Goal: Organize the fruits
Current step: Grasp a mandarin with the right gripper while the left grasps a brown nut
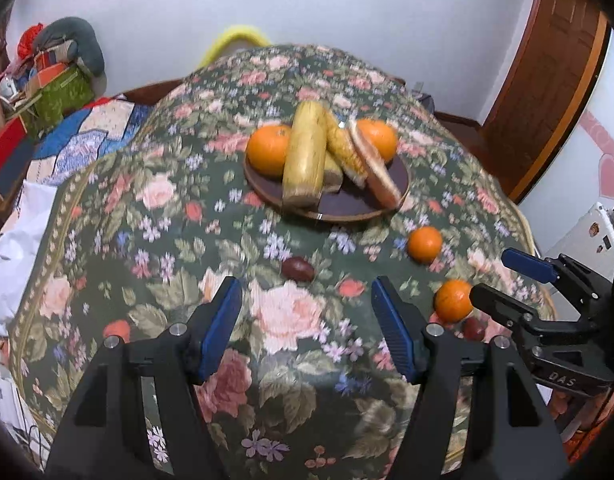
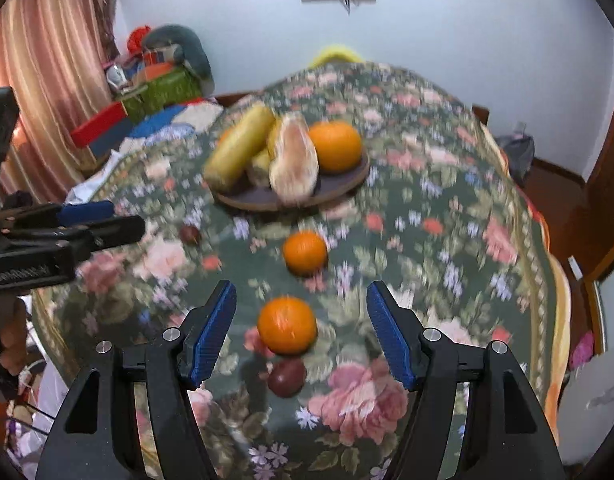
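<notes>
A dark round plate (image 1: 347,205) (image 2: 339,190) on the floral tablecloth holds two oranges (image 1: 269,150) (image 2: 334,146), long yellow fruits (image 1: 305,160) (image 2: 239,146) and a pale pinkish slice (image 1: 375,164) (image 2: 293,160). Two loose oranges (image 1: 425,243) (image 1: 453,300) lie right of the plate, also in the right wrist view (image 2: 305,252) (image 2: 287,325). One dark plum (image 1: 298,269) (image 2: 190,234) lies before my open, empty left gripper (image 1: 307,300). Another plum (image 1: 474,327) (image 2: 287,377) lies beside the near orange. My open right gripper (image 2: 301,304) straddles the near orange without touching it.
The table (image 1: 107,240) drops off at left and right. A bed with a quilt (image 1: 87,136) and piled boxes and bags (image 2: 159,84) stands at the left. A wooden door (image 1: 547,92) is at the right. Each gripper shows in the other's view (image 1: 507,280) (image 2: 87,222).
</notes>
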Tool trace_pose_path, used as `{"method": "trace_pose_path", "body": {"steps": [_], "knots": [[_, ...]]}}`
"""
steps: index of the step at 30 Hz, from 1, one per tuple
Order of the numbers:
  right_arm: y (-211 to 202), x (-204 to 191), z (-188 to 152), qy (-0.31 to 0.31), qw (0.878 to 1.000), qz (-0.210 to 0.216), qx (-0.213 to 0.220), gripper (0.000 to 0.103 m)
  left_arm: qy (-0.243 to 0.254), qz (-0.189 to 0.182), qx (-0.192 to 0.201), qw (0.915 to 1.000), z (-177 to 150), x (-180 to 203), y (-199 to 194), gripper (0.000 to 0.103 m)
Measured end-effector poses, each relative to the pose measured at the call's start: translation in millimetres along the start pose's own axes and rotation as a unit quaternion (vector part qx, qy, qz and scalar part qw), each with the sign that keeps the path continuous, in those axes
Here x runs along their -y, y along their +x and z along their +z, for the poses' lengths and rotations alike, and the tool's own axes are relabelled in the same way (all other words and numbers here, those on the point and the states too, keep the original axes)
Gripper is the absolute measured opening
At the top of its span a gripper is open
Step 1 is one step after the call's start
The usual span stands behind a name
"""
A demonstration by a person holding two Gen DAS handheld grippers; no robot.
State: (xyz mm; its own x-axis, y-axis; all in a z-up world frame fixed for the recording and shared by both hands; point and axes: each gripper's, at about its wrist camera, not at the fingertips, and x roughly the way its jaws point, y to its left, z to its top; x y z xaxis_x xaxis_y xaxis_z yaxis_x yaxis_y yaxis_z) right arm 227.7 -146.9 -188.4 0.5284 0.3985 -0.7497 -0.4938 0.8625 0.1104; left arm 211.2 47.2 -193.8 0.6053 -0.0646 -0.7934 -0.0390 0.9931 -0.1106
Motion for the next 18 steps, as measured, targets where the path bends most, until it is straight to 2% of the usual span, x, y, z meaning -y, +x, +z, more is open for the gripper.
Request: {"method": "trace_pose_path", "body": {"steps": [6,8,11,13,18], "knots": [[18.9,4.6,-15.2,0.018,0.999,0.012,-0.033,0.064,-0.009,-0.001,-0.025,0.9996,-14.2,-9.4,17.7,0.067],[21.2,5.5,-17.4,0.025,0.999,0.026,-0.035,0.061,-0.01,0.0,-0.031,0.9995,-17.0,-11.2,22.8,0.067],[22.0,4.0,-17.7,0.025,0.998,0.036,-0.037,0.048,-0.017,-0.006,-0.037,0.9991,-19.0,-13.4,30.8,0.067],[22.2,2.2,-17.2,0.025,0.998,0.052,-0.04,0.035,-0.02,-0.012,-0.041,0.9989,-18.3,-14.1,35.1,0.067],[22.4,-1.3,-15.1,0.018,0.998,0.05,-0.037,0.035,-0.021,-0.016,-0.043,0.9987,-12.4,-14.6,44.7,0.059]]}}
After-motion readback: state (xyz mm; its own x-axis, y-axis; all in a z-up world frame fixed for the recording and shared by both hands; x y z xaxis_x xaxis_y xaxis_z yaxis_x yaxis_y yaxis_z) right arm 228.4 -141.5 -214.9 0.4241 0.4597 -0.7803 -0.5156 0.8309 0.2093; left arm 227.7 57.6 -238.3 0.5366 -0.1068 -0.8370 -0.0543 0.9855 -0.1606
